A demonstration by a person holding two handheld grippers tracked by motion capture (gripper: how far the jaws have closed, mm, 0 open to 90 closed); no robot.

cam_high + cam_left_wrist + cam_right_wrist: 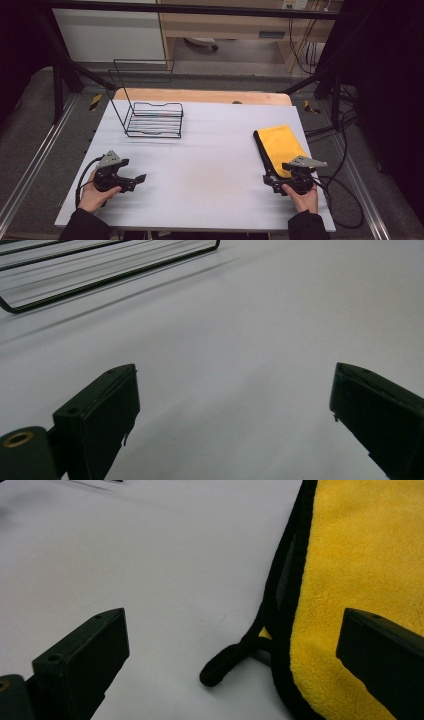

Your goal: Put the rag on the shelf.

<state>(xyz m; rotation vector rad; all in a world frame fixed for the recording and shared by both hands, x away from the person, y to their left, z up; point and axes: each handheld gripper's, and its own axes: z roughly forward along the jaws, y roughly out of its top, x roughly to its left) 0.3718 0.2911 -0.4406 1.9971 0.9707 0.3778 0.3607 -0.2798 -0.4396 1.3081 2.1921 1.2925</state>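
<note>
A folded yellow cloth (282, 145) with a black edge lies on the right of the white table (210, 160). My right gripper (274, 182) sits open at the cloth's near end. In the right gripper view its jaws stand wide apart astride the cloth (360, 580) and its black hanging loop (225, 662). My left gripper (136, 180) rests open on the table's near left, holding nothing. In the left gripper view both wide-apart jaws frame bare table. A black wire rack (152, 119) stands at the back left, and its base (100, 270) appears ahead of the left gripper.
A wooden board (200, 96) edges the far side of the table. Black frame bars (65, 70) and cables (345, 200) run round the table. Open white surface lies between the two grippers.
</note>
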